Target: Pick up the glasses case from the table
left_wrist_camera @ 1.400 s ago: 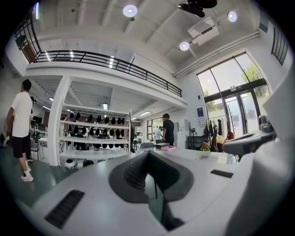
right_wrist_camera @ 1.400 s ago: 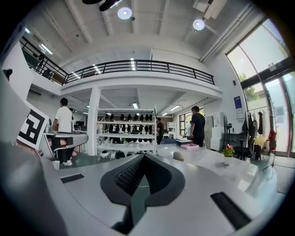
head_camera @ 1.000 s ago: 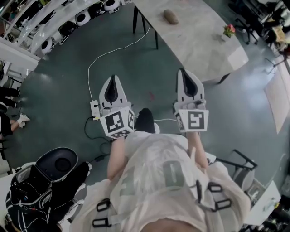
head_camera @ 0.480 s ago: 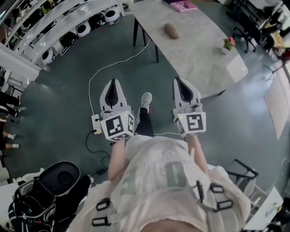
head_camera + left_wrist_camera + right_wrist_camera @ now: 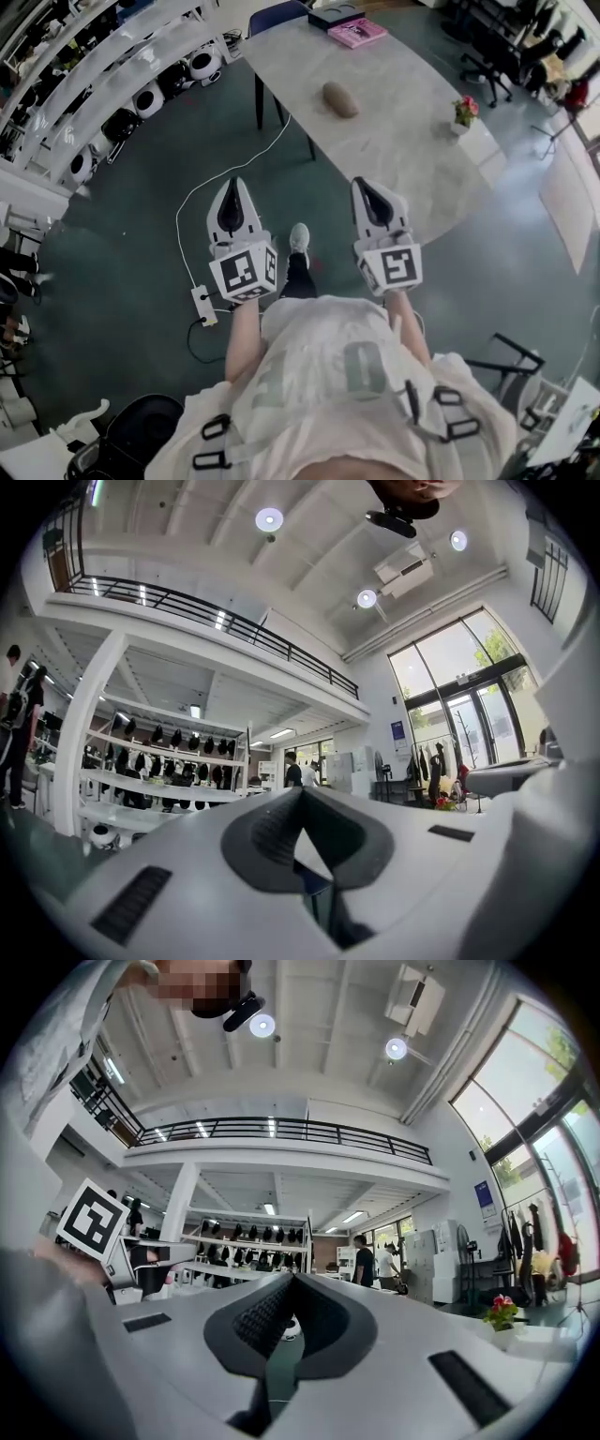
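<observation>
Glasses case lies closed on table; small pot holds flowers.

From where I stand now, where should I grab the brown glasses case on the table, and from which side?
Take the glasses case across its narrow middle, jaws on its long sides: it lies flat, oblong, with rounded ends likely to slip. Come from the table near edge with the right gripper, the closer one.

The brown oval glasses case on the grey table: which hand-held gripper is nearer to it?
Right. The right hand-held gripper is straight below the brown oval glasses case in the head view; the left hand-held gripper is farther, down-left, over the floor.
</observation>
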The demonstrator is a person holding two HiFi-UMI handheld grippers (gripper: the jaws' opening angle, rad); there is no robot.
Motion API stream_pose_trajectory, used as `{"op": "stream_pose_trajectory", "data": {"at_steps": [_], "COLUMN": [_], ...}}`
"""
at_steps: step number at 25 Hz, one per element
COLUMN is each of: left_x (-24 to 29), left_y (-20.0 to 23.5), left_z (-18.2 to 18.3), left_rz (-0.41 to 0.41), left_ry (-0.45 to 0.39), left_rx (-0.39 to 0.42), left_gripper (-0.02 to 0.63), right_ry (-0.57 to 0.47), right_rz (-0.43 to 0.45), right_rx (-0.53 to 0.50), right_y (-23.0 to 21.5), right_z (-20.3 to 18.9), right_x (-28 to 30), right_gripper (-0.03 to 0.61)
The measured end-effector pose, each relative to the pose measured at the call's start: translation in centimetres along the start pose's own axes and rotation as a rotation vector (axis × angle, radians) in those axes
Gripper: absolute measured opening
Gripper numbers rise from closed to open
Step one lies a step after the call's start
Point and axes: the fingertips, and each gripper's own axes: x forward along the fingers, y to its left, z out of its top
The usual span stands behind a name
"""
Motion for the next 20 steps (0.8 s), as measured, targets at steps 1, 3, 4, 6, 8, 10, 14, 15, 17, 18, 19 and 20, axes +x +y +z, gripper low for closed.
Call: {"op": "stream_pose_trajectory", "data": {"at_steps": [1, 3, 4, 6, 8, 10, 14, 15, 17, 18, 19, 20], "left_x": [1.6, 4.9, 6.6, 10.0, 13.7, 17.3, 24.1, 25.5, 28.3, 29.5, 30.5, 31.4], "left_y": [0.0, 0.2, 0.5, 1.0, 1.7, 2.6, 4.1, 4.4, 4.9, 5.1, 5.2, 5.3], "left_z": [-0.3, -0.8, -0.9, -1.1, -1.4, -2.0, -2.8, -3.1, -3.9, -4.2, -4.4, -4.5], "left_rz": [-0.021, -0.059, -0.076, -0.106, -0.129, -0.142, -0.164, -0.170, -0.186, -0.194, -0.199, -0.199], "left_ry": [0.009, 0.026, 0.031, 0.033, 0.036, 0.047, 0.068, 0.072, 0.080, 0.082, 0.082, 0.083], "left_rx": [0.000, 0.000, 0.002, 0.003, 0.003, -0.004, -0.015, -0.015, -0.004, 0.003, 0.002, -0.009], "left_gripper": [0.002, 0.002, 0.002, 0.002, 0.002, 0.002, 0.002, 0.002, 0.002, 0.002, 0.002, 0.002], "right_ry": [0.009, 0.022, 0.025, 0.026, 0.032, 0.044, 0.056, 0.062, 0.084, 0.099, 0.113, 0.126], "right_rz": [-0.009, -0.028, -0.038, -0.051, -0.051, -0.052, -0.082, -0.089, -0.099, -0.104, -0.112, -0.121], "right_rx": [-0.003, 0.001, 0.007, 0.012, 0.004, 0.002, 0.016, 0.016, 0.017, 0.019, 0.021, 0.022], "right_y": [-0.6, -1.8, -2.3, -3.3, -4.0, -4.7, -6.6, -7.1, -8.2, -8.7, -9.2, -9.7], "right_z": [-0.2, -0.6, -0.7, -0.8, -1.2, -1.6, -1.9, -2.2, -3.2, -3.9, -4.5, -5.0], "right_x": [1.3, 4.3, 5.8, 9.1, 12.6, 15.8, 21.7, 23.0, 25.4, 26.4, 27.2, 27.9], "right_gripper": [0.002, 0.002, 0.002, 0.002, 0.002, 0.002, 0.002, 0.002, 0.002, 0.002, 0.002, 0.002]}}
